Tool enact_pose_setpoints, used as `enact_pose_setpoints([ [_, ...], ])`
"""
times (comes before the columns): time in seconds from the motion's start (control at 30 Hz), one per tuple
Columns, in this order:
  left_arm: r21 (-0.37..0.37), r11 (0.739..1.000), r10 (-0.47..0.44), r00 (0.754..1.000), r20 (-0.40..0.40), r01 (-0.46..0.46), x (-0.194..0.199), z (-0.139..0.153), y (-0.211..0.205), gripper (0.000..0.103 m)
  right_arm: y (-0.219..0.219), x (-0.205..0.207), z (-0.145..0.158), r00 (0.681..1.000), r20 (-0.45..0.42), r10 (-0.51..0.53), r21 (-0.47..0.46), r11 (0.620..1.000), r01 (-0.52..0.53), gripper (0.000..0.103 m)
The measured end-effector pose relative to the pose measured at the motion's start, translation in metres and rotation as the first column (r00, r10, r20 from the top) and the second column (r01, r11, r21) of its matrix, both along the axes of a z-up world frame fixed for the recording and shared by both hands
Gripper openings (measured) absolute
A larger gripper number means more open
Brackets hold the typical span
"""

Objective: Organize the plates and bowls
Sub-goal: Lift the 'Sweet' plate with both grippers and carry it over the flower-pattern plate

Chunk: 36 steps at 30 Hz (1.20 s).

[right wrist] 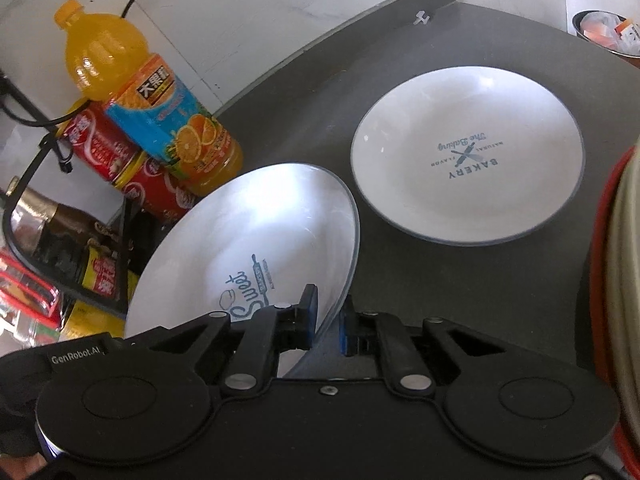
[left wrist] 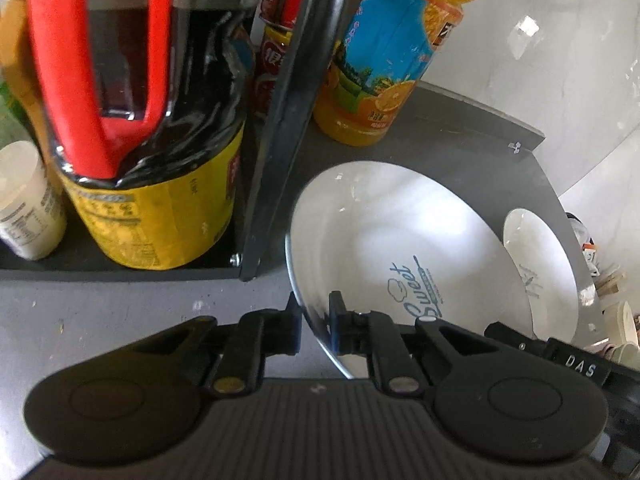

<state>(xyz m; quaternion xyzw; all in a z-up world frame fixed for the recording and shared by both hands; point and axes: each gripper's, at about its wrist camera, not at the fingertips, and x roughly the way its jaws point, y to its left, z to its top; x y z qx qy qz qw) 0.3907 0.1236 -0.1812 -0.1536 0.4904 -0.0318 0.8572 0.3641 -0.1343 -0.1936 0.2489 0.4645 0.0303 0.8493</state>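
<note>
While both black two-finger grippers pinch opposite edges of it, the round white ceramic plate printed with blue "Sweet" lettering (right wrist: 256,236) sits tilted, its far edge raised above the dark grey tabletop (right wrist: 400,60). From the right wrist view, the right gripper (right wrist: 329,322) has its blue-padded jaws nearly together on the plate's near rim, one pad on the inner face and one underneath. From the left wrist view, the left gripper (left wrist: 316,320) clamps the same plate (left wrist: 384,236) at its rim in the same way, jaws almost closed with only the thin edge between them.

Just beside the held plate, flat on the table, lies a second round white plate with a blue rim and "BAKERY" printed in blue (right wrist: 468,152); the two do not touch in the right view.

Behind the tilted plate stands an orange juice bottle with a blue and orange label (right wrist: 156,108), upright, with red cans (right wrist: 104,144) stacked close at its side. To the left, a black-framed rack (left wrist: 280,120) holds a large dark bottle with a red handle and yellow label (left wrist: 152,128). A small white labelled container (left wrist: 28,204) stands next to that bottle.
</note>
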Motion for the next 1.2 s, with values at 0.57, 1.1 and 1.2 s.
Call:
enact_pose_setpoints([
  [0.57,0.007,0.996,0.092,0.995,0.045,-0.092,-0.059,0.035,-0.001,0.01,-0.004,-0.044,0.033,0.993,0.047,0.111,-0.002,0.994,-0.111,0.01],
  [1.1,0.016,0.973,0.231,0.972,0.051,-0.232,-0.147,0.054,0.009,0.011,0.011,-0.092,0.047,0.959,0.074,0.275,-0.008,0.961,-0.275,0.01],
  [1.2,0.017,0.966,0.256,0.966,0.047,-0.257,-0.161,0.054,0.013,0.011,0.015,-0.097,0.048,0.952,0.075,0.295,-0.007,0.955,-0.296,0.01],
])
